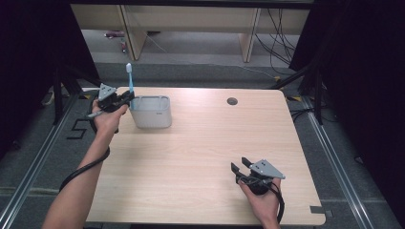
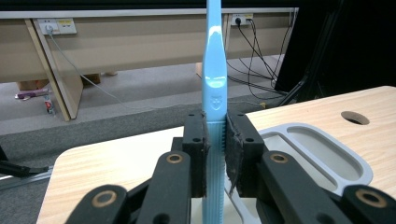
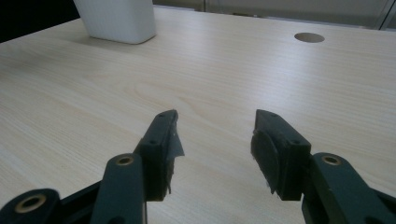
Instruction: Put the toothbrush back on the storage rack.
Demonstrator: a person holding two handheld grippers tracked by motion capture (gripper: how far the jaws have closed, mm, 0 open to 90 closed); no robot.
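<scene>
Wooden table (image 1: 191,152), dark surround. High view: left gripper (image 1: 125,98) at far left corner clamps upright blue toothbrush (image 1: 129,78) beside white holder (image 1: 152,112). Left gripper view: pads squeeze toothbrush handle. Right gripper view: right gripper (image 3: 215,135) near front right corner, jaws wide, nothing between.

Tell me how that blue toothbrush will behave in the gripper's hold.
The toothbrush is probably stiff: it stands straight upright above the left gripper. Its glossy upper handle looks slippery, but the pads clamp the ribbed section, so it likely holds. Slim plastic, so probably light.

The toothbrush (image 2: 215,93) head runs past the left gripper view's top edge.
</scene>
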